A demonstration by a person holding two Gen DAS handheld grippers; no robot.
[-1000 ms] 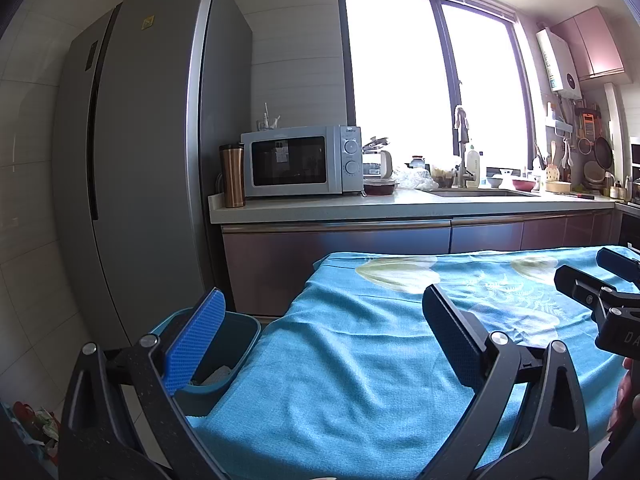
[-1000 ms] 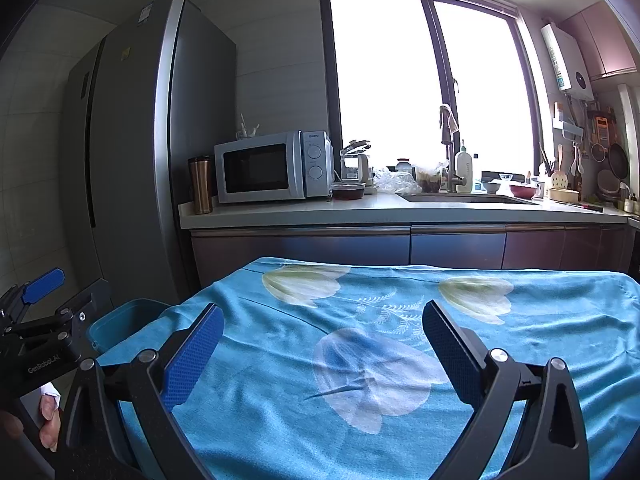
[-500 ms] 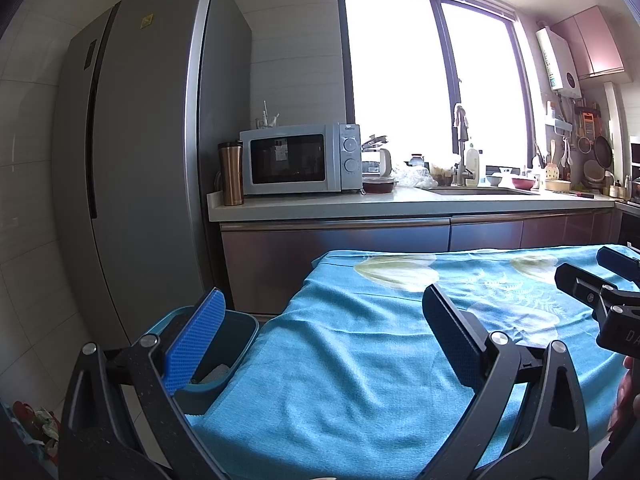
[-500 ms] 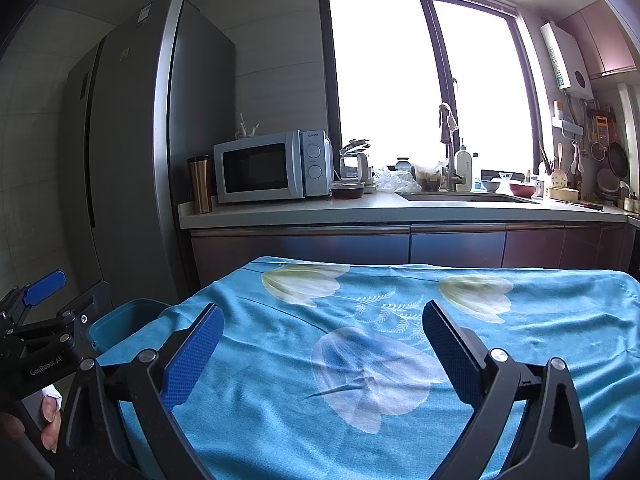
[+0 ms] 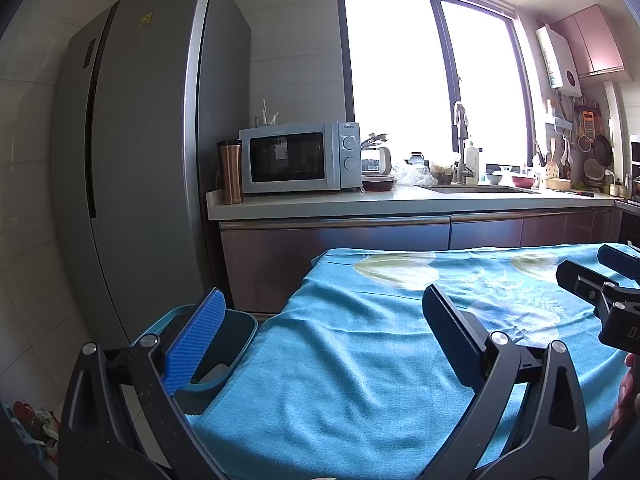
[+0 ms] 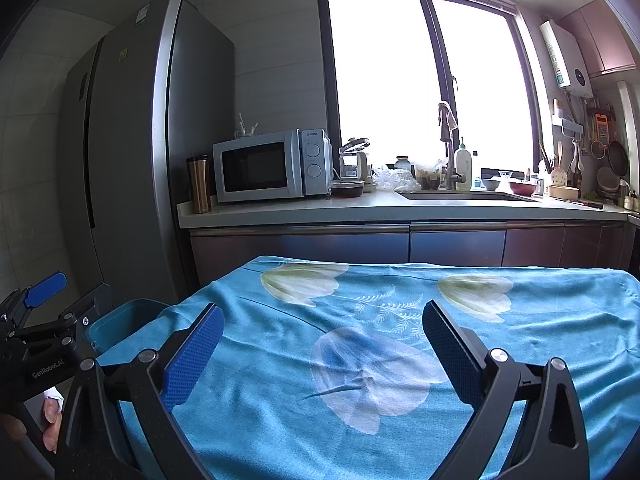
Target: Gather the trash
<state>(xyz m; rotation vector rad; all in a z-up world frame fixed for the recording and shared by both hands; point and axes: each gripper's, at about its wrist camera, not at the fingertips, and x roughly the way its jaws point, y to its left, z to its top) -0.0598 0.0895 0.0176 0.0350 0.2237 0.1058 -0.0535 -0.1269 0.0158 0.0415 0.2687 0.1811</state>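
A teal trash bin point(image 5: 236, 336) stands on the floor at the left end of a table draped in a blue flowered cloth point(image 5: 360, 360). Something pale lies inside the bin point(image 5: 214, 374). My left gripper point(image 5: 322, 312) is open and empty, hovering over the table's left end, its left finger in front of the bin. My right gripper point(image 6: 322, 330) is open and empty above the middle of the cloth point(image 6: 380, 340). The bin's rim point(image 6: 120, 320) shows at the left in the right wrist view. No trash shows on the cloth.
A tall grey fridge point(image 5: 152, 168) stands behind the bin. The kitchen counter point(image 5: 400, 200) beyond the table holds a microwave point(image 5: 296, 158), a copper tumbler point(image 5: 230, 172) and a sink. A person's hand point(image 6: 50, 420) grips the left tool. Small clutter point(image 5: 36, 420) lies on the floor at left.
Both views have shifted only slightly; the left view has drifted a little so the bin sits lower behind the finger. Both grippers stay open and empty.
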